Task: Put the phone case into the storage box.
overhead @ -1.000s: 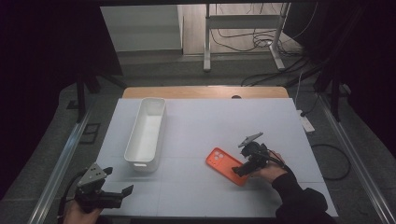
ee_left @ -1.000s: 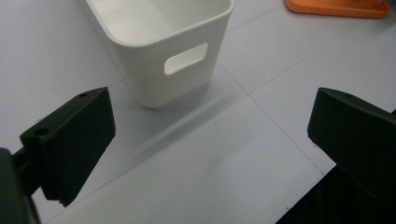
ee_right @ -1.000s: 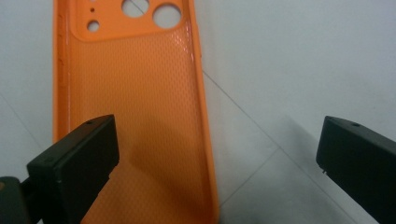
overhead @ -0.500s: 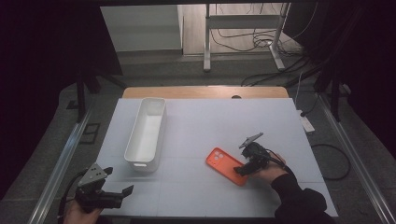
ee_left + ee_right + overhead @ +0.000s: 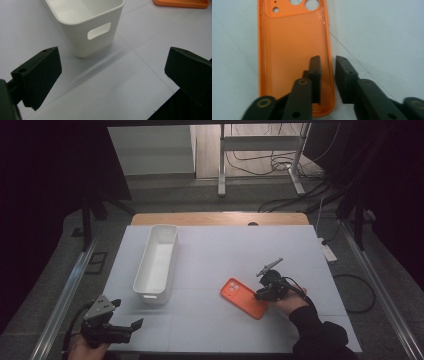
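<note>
One thin, flexible orange phone case (image 5: 294,50) looks light; the right claw (image 5: 327,62) has just been closing astride its side wall, a sound hold.

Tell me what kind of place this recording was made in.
Probably a lab or workshop bench set up for recording handling work, not a home. A bare white table stands on a grey floor with loose cables and a metal frame leg behind it, and dark surroundings on both sides.
</note>
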A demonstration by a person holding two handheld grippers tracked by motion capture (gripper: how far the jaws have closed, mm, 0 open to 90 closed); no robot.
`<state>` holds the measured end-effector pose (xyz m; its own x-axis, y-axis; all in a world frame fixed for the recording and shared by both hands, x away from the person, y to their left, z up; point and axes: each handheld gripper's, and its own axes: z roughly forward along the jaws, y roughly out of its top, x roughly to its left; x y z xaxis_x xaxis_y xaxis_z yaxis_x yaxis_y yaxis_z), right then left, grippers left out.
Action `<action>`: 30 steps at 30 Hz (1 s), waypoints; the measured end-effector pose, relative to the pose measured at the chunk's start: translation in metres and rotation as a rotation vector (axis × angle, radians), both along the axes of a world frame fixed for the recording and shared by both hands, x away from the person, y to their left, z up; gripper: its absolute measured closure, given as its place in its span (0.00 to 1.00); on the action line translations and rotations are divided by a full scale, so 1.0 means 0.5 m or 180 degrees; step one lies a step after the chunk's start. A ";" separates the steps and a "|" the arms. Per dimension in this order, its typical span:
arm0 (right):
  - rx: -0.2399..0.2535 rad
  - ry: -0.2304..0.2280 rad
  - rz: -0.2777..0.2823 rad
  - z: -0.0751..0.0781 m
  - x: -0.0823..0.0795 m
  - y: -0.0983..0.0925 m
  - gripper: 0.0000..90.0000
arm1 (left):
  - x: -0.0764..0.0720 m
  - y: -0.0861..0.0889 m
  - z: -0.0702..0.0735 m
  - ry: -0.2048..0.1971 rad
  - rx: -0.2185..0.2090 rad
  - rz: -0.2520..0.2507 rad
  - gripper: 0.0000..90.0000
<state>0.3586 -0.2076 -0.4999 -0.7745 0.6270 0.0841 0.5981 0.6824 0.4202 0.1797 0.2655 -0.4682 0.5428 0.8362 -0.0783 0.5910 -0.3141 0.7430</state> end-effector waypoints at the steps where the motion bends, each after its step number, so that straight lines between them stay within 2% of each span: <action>1: -0.0022 -0.0027 -0.0003 0.001 0.000 0.001 0.90 | 0.000 0.000 0.000 0.0001 0.0001 0.0000 0.02; 4: -0.0071 -0.0036 -0.0019 0.003 0.004 -0.001 0.96 | 0.000 0.000 0.000 0.0001 0.0005 -0.0003 0.02; 13: -0.0140 -0.0122 0.0026 0.008 -0.002 0.007 0.99 | -0.001 -0.002 0.001 -0.0018 0.0027 -0.0008 0.02; 21: -0.0014 -0.0220 -0.0030 0.026 -0.010 0.006 0.99 | -0.002 -0.008 0.001 -0.0022 0.0131 -0.0034 0.02; 27: 0.0166 -0.0312 -0.0045 0.048 -0.016 -0.001 0.99 | -0.001 -0.010 0.001 -0.0014 0.0149 -0.0034 0.01; 30: 0.0179 -0.0355 -0.0044 0.054 -0.019 -0.003 0.99 | -0.001 -0.010 0.001 -0.0009 0.0145 -0.0046 0.01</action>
